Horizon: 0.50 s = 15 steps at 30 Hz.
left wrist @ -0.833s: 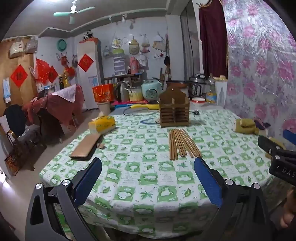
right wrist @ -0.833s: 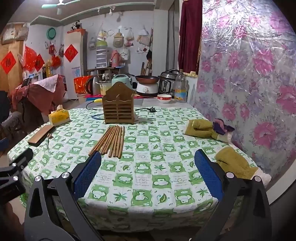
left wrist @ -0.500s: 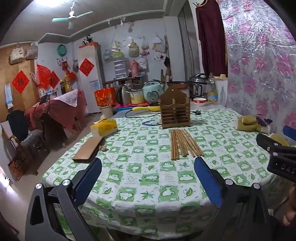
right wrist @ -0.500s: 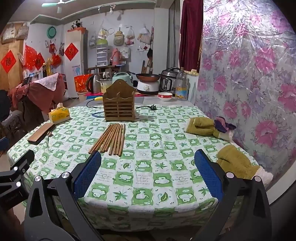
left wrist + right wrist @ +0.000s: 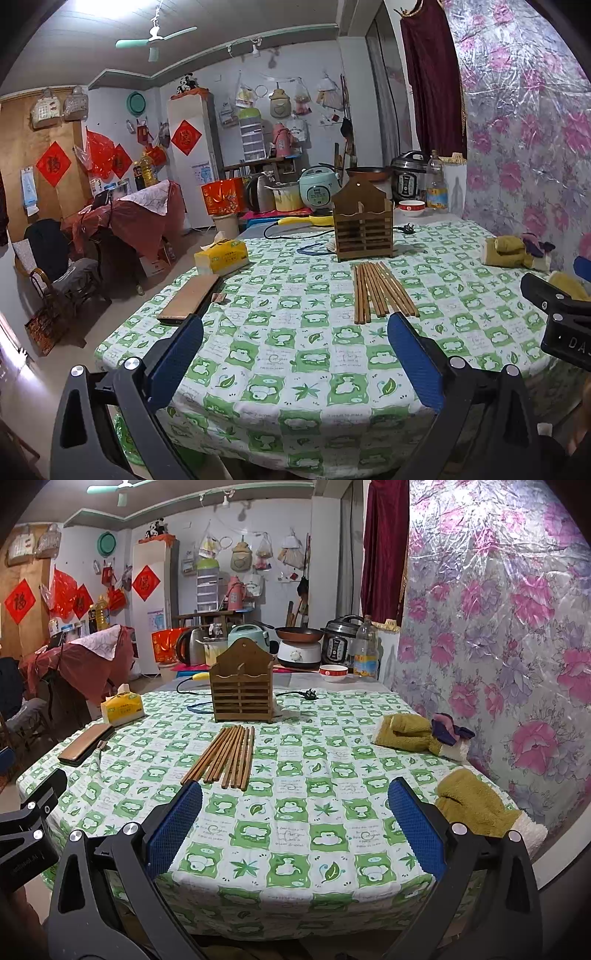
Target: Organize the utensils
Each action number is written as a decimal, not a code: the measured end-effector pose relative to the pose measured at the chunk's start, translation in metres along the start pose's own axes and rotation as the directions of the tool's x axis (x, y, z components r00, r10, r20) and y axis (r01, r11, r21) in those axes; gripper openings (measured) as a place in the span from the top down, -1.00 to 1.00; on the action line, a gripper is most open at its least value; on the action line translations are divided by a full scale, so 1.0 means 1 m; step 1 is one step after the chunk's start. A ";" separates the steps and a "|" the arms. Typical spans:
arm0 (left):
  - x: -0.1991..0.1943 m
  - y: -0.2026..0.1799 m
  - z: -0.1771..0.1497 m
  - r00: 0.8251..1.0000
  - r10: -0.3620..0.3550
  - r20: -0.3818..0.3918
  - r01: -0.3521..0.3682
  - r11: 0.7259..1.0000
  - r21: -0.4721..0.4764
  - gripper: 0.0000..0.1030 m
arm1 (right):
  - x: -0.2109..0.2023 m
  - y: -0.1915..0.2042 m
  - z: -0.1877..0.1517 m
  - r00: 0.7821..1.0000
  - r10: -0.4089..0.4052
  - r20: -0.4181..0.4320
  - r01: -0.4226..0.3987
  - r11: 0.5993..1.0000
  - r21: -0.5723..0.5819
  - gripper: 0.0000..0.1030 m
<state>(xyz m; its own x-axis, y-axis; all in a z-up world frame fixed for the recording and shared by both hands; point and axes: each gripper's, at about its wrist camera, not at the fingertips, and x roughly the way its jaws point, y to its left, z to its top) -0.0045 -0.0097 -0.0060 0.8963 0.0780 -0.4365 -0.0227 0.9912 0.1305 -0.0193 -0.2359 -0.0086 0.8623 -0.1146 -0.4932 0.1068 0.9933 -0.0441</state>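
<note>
Now the chopsticks wait, and nothing is picked up yet.
Wooden chopsticks (image 5: 221,755) lie together on the green tablecloth (image 5: 295,834), just before the wooden chopstick holder (image 5: 242,685). Both cameras have crept a little nearer since a moment ago. The left gripper (image 5: 295,356) and right gripper (image 5: 295,823) gape wide, empty. Only the right view shows the near yellow mitten (image 5: 476,805) whole.

From my feed I count one table (image 5: 332,904), and on it one wooden holder (image 5: 242,686) and one bunch of chopsticks (image 5: 225,755), about ten, though they lie too close together for me to be sure. I also see one tissue pack (image 5: 122,709), two yellow-green mitts (image 5: 476,805), one red-and-white bowl (image 5: 333,672) and one plastic bottle (image 5: 365,650).
</note>
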 end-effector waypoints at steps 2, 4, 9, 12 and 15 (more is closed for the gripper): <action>0.000 0.001 0.001 1.000 -0.001 -0.002 0.001 1.000 -0.007 -0.89 | -0.001 -0.001 0.001 1.000 0.000 0.002 0.000 1.000 0.001 -0.88; 0.001 0.002 0.001 1.000 -0.004 -0.006 0.004 1.000 -0.013 -0.90 | -0.002 0.000 0.001 1.000 0.001 0.003 -0.001 1.000 0.001 -0.88; 0.002 0.006 0.001 1.000 -0.001 -0.008 0.001 1.000 -0.016 -0.89 | -0.002 0.000 0.001 1.000 0.003 0.003 -0.003 1.000 0.001 -0.88; 0.002 0.006 0.000 1.000 -0.001 -0.009 0.001 1.000 -0.018 -0.89 | -0.003 0.000 0.002 1.000 0.004 0.005 -0.004 1.000 -0.002 -0.88; 0.002 0.006 0.000 1.000 -0.001 -0.009 0.001 1.000 -0.017 -0.90 | -0.003 -0.001 0.002 1.000 0.005 0.003 -0.005 1.000 -0.001 -0.88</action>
<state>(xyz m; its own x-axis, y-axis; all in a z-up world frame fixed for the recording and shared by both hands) -0.0025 -0.0038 -0.0059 0.8922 0.0779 -0.4448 -0.0293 0.9929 0.1151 -0.0210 -0.2363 -0.0049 0.8646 -0.1093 -0.4904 0.1018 0.9939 -0.0421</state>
